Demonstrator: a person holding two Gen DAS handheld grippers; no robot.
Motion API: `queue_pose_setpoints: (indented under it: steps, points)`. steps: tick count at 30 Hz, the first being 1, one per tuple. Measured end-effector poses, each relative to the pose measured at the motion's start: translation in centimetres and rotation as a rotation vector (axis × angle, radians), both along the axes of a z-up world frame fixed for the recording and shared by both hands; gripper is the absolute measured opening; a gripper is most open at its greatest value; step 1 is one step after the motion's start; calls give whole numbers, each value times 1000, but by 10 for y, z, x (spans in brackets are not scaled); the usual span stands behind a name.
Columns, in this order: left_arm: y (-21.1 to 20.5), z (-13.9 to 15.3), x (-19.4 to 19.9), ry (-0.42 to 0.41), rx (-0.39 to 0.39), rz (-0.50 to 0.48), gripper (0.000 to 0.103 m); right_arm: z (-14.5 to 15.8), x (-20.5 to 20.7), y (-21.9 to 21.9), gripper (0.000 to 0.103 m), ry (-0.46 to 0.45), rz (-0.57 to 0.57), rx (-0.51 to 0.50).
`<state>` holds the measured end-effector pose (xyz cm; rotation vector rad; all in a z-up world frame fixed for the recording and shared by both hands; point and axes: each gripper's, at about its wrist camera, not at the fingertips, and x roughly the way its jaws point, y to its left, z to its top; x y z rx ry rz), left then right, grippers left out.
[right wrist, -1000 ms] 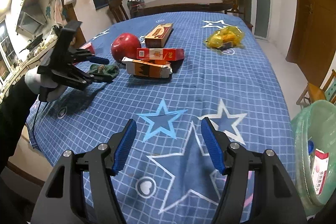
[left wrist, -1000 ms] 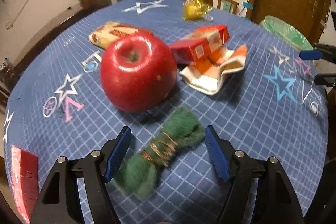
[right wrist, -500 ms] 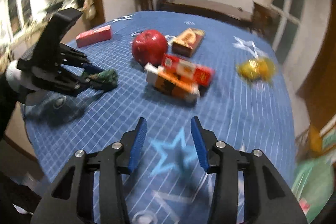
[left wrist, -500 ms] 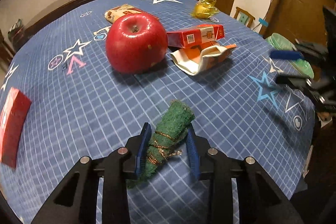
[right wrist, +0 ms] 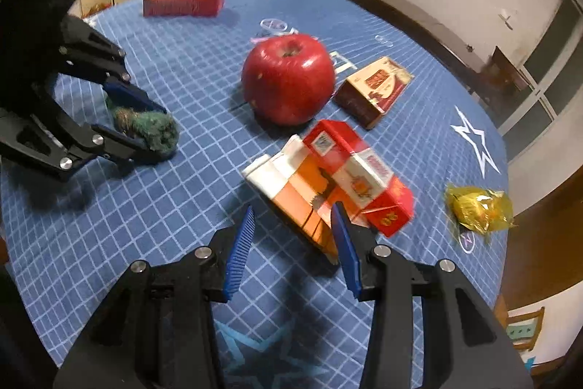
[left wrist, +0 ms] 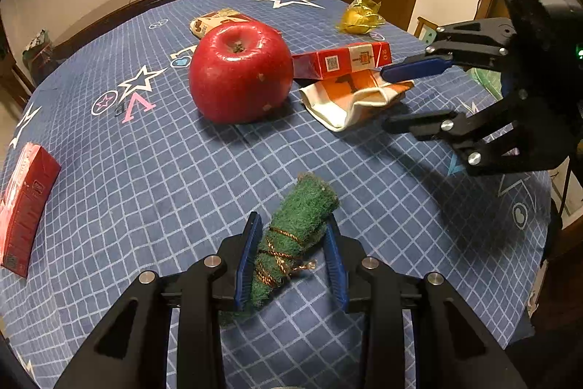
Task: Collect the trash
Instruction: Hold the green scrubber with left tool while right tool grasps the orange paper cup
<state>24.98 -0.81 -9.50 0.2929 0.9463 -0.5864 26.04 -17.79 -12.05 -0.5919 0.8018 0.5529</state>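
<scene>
A green scouring pad (left wrist: 298,225) rolled up and tied with copper wire lies on the blue star tablecloth (left wrist: 145,170). My left gripper (left wrist: 291,256) is shut on it, both blue pads against its sides; the right wrist view shows the same grip (right wrist: 156,130) at far left. A crushed orange-and-white carton (right wrist: 288,192) lies under a red cigarette box (right wrist: 360,177). My right gripper (right wrist: 291,252) hangs low at the carton's near end with a gap between its pads; the right pad overlaps the carton's corner, the left pad is apart. From the left wrist, that gripper (left wrist: 384,99) reaches in from the right.
A big red apple (left wrist: 240,75) stands mid-table beside the cartons. A brown box (right wrist: 375,90) lies behind it, a yellow wrapper (right wrist: 477,206) toward the table's edge, and a red box (left wrist: 25,206) near the opposite edge. Chairs and doors ring the table.
The left jaws closed onto the green pad. My right gripper swung across the table, rolling, up to the orange carton, and its jaws narrowed.
</scene>
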Motion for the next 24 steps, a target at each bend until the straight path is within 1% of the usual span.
queue_pose_setpoints:
  steps: [1, 2, 5, 6, 7, 9, 10, 14, 18, 22, 24]
  points:
    - [0, 0, -1, -3, -2, 5, 37, -2, 1, 1, 40, -1, -10, 3]
    - [0, 0, -2, -8, -2, 14, 37, -3, 1, 2, 30, -3, -20, 4]
    - [0, -1, -10, -34, 3, 40, 36, -4, -3, 0, 22, -29, -71, 24]
    - [-1, -1, -14, -47, 6, 49, 35, -2, -7, -2, 18, -37, -86, 39]
    - [-1, -1, -15, -55, 8, 57, 33, 1, -13, -5, 16, -49, -112, 71]
    - [-1, -1, -22, -75, 3, 87, 30, 6, -21, -8, 8, -60, -145, 125]
    - [0, 0, -24, -80, -4, 100, 29, 9, -29, -11, 7, -62, -172, 173]
    - [4, 2, -37, -107, -46, 163, 27, 14, -52, -13, 7, -72, -220, 271]
    - [5, 13, -53, -150, -99, 216, 27, 21, -73, -16, 7, -100, -277, 369]
    - [3, 30, -69, -213, -154, 279, 26, 37, -89, -23, 7, -159, -345, 462]
    - [-1, 39, -78, -255, -172, 304, 26, 45, -98, -26, 7, -201, -377, 484]
